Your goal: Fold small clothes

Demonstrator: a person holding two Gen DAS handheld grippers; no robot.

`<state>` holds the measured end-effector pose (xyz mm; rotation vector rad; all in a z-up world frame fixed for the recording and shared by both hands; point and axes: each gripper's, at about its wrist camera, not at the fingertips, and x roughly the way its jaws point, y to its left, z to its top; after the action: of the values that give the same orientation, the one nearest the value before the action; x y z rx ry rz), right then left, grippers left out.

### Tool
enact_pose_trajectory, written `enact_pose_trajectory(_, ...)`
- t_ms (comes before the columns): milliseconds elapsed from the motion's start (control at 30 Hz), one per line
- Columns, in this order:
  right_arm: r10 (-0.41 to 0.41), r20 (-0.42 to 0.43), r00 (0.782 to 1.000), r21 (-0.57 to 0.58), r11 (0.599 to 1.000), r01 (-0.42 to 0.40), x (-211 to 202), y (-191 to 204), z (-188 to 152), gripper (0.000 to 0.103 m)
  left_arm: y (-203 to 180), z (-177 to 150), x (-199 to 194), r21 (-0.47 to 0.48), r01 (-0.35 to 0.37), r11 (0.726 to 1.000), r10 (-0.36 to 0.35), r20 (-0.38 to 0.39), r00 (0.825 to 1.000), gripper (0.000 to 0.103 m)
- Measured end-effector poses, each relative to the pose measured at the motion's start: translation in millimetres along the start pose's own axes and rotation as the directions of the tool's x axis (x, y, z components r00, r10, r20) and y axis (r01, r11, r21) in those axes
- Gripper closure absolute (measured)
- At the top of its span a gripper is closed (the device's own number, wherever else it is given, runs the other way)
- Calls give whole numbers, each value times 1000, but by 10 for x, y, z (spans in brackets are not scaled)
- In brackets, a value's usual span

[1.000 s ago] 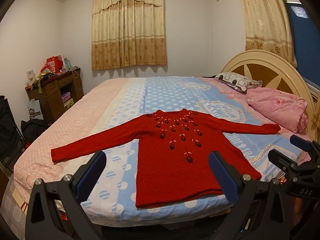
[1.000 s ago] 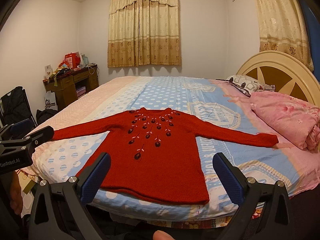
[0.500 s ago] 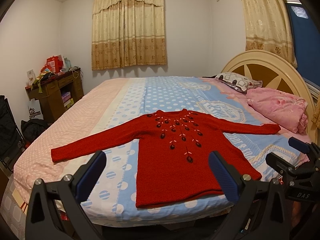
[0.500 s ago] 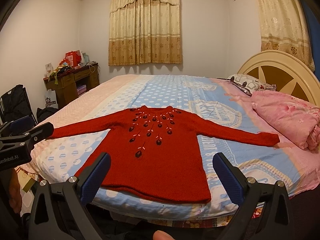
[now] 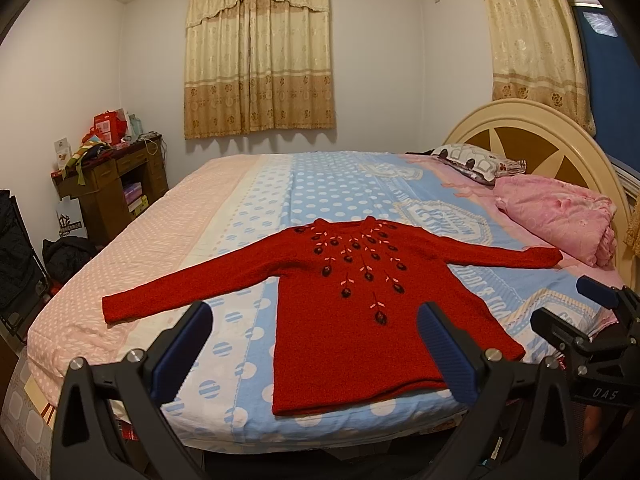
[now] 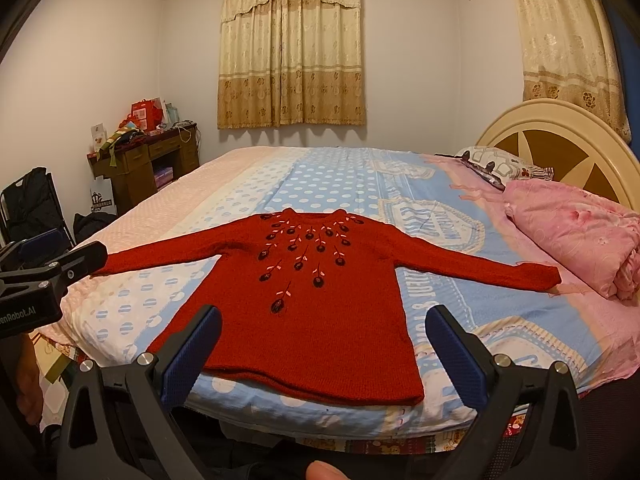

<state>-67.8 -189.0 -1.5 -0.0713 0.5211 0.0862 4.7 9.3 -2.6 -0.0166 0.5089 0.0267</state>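
Note:
A small red knit sweater [image 5: 352, 304] [image 6: 308, 304] with dark and pink embroidered flowers lies flat, front up, on the bed [image 5: 328, 184] [image 6: 328, 176]. Both sleeves are spread out sideways and its hem is near the bed's front edge. My left gripper [image 5: 314, 344] is open, held short of the hem, with nothing between its blue pads. My right gripper [image 6: 322, 348] is open too, also in front of the hem and apart from the cloth. In the left wrist view the right gripper [image 5: 576, 312] shows at the far right.
A folded pink quilt [image 5: 560, 224] and a patterned pillow [image 5: 476, 162] lie by the cream headboard [image 5: 532, 136] on the right. At the left wall stand a cluttered wooden desk [image 5: 108, 188] and a black folding chair [image 6: 34, 204]. Curtains [image 5: 258, 52] hang behind the bed.
The right wrist view has shifted slightly toward the bed, with the sweater sitting a little more centred. The left gripper's view is nearly unchanged. Both grippers stay open.

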Motion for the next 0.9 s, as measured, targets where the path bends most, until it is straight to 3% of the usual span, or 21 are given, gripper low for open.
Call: enact_pose_trajectory(900, 15, -23, 1000, 0, 1000, -15, 89, 0, -13, 1, 35, -73, 76, -2, -3, 1000, 3, -17, 1000, 0)
